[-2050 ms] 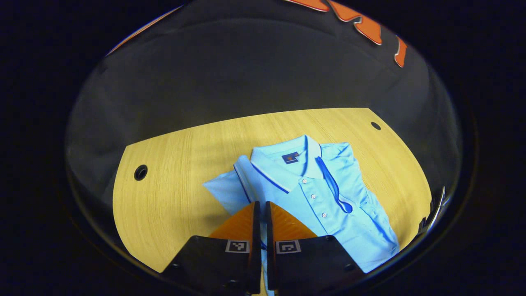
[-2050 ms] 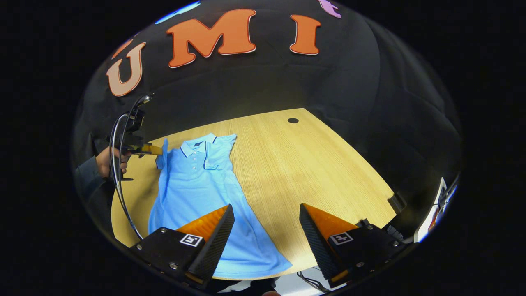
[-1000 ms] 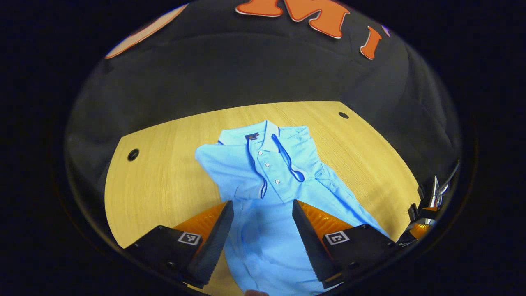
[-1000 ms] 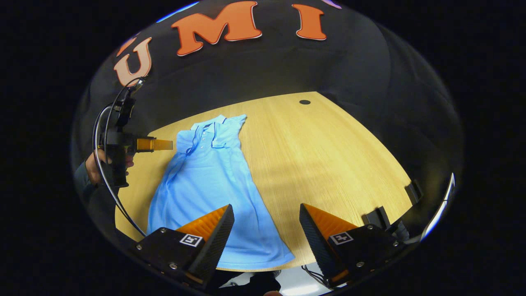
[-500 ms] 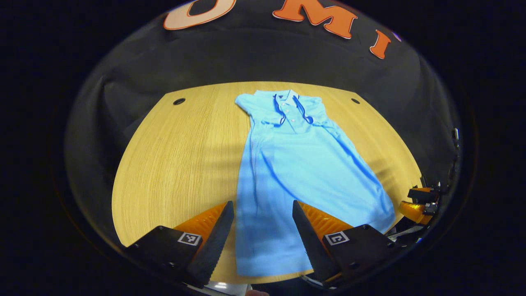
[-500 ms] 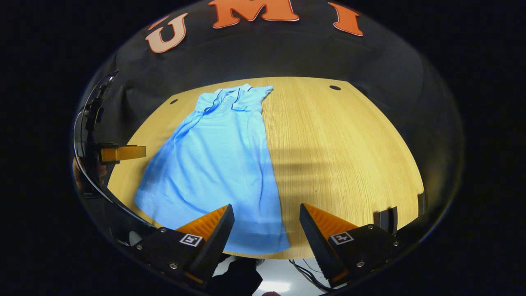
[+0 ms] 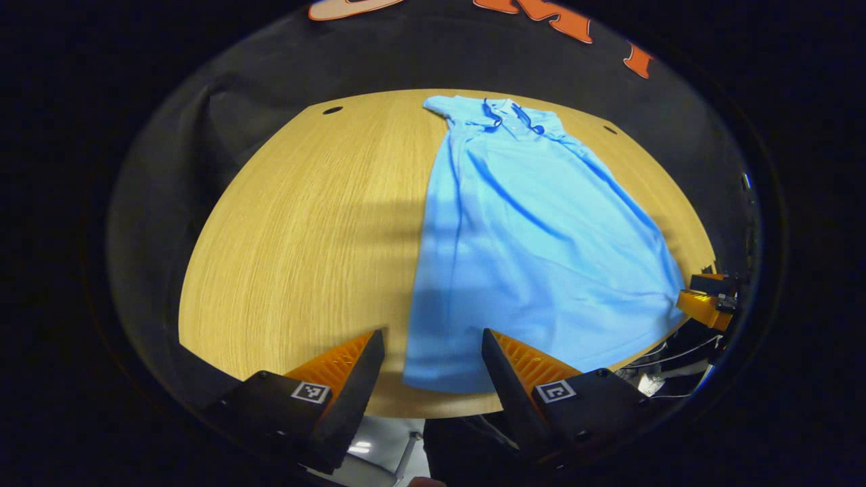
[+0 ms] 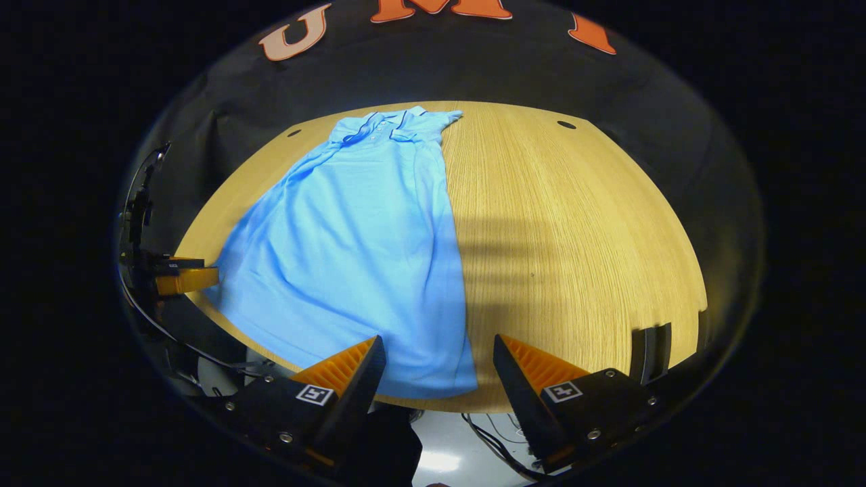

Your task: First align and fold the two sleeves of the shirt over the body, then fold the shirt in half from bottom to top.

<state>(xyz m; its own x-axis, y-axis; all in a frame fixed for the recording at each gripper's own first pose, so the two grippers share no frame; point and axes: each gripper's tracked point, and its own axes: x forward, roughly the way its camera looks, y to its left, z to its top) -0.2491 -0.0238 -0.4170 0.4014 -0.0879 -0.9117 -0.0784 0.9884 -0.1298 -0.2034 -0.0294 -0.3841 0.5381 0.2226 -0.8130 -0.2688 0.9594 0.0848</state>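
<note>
A light blue short-sleeved polo shirt with dark blue trim (image 7: 534, 230) lies flat and face up on a light wooden table with a rounded near edge (image 7: 298, 223), its collar at the far edge and its hem at the near edge. Both sleeves are folded in over the chest, so the upper part is narrow while the body flares wider toward the hem. In the left gripper view the left gripper (image 7: 431, 352) hangs above the table's near edge with its fingers spread apart and nothing between them; the hem's left corner shows in the gap beyond the tips, and whether they touch the cloth cannot be told. At the right rim of that view the other gripper sits just beside the hem's right corner. In the right gripper view the right gripper (image 8: 438, 358) also has its fingers wide apart and empty, above the near edge, with the same shirt (image 8: 358, 237) stretching away to the far edge and the hem's right corner (image 8: 453, 385) seen in the gap. The left gripper appears there at the left rim, close to the hem's left corner. Small round holes (image 8: 566, 124) mark the table's far corners.
</note>
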